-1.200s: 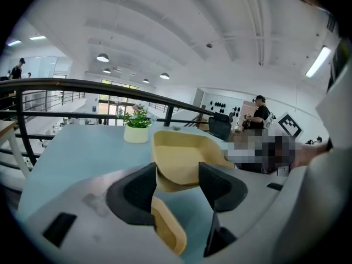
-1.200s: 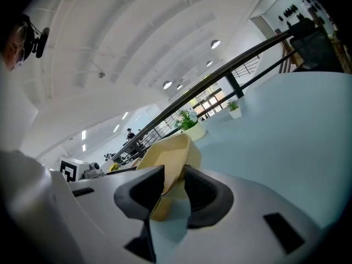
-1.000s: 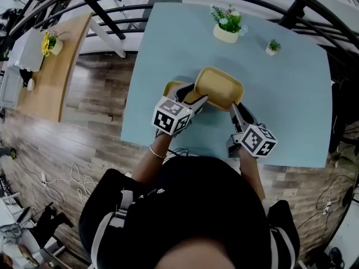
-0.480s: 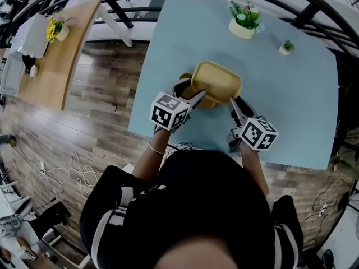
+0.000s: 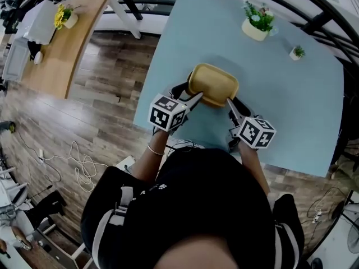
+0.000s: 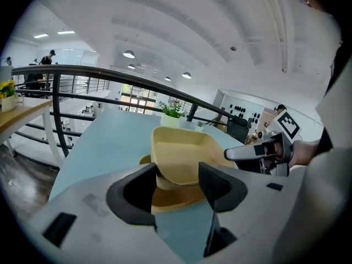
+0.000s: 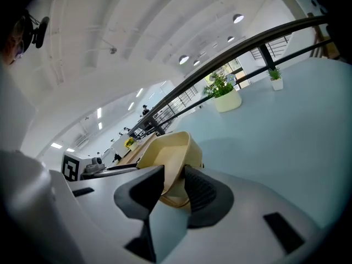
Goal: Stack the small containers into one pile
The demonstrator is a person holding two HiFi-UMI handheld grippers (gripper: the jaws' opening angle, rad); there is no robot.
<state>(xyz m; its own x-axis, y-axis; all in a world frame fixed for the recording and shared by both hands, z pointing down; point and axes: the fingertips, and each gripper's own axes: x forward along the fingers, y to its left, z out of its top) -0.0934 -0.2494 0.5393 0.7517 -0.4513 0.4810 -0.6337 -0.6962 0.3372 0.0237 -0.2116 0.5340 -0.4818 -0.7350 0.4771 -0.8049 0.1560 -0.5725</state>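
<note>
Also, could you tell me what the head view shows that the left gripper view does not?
Only the head view shows the floor cables and the marker cube on the left gripper. Only the left gripper view shows the ceiling lights and that gripper's jaws closed on the upper container's near end. Both show the upper container over the lower container, the right gripper on its other end, the blue table and the large potted plant.

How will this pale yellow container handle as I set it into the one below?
Probably light and fairly stiff: the upper container shows no sag though pinched only at its rim by the left gripper and right gripper. Its tapered walls should nest into the lower container, though it may rock if released tilted.
</note>
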